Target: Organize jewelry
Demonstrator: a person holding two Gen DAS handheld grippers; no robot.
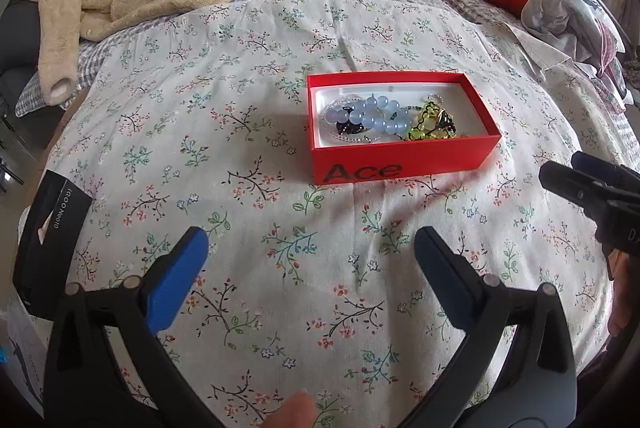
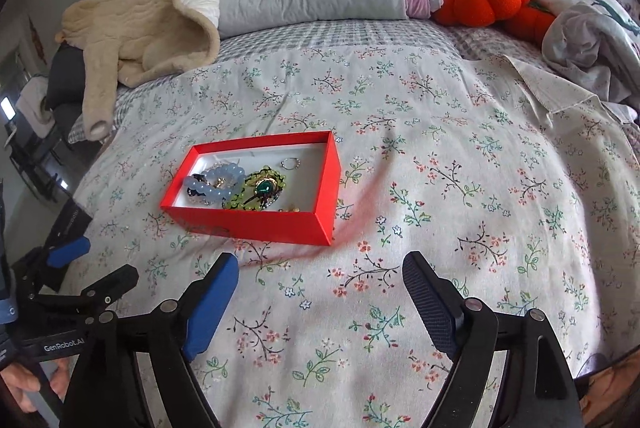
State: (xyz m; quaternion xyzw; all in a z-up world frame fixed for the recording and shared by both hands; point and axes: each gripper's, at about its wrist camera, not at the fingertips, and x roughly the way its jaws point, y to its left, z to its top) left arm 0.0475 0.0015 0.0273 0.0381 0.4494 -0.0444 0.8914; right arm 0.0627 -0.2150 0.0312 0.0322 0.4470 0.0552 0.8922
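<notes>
Both claws, the left claw (image 1: 312, 248) and the right claw (image 2: 320, 276), hang spread and empty over the bed (image 1: 280, 108); the jewelry (image 1: 384, 116) lies heaped in the red box (image 1: 400, 160) ahead.

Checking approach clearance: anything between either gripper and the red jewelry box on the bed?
Nothing visible. Only bare floral bedspread lies between the left gripper and the red box, and likewise between the right gripper and the box. Both grippers are open and empty. The box has no lid on; the jewelry is exposed.
</notes>
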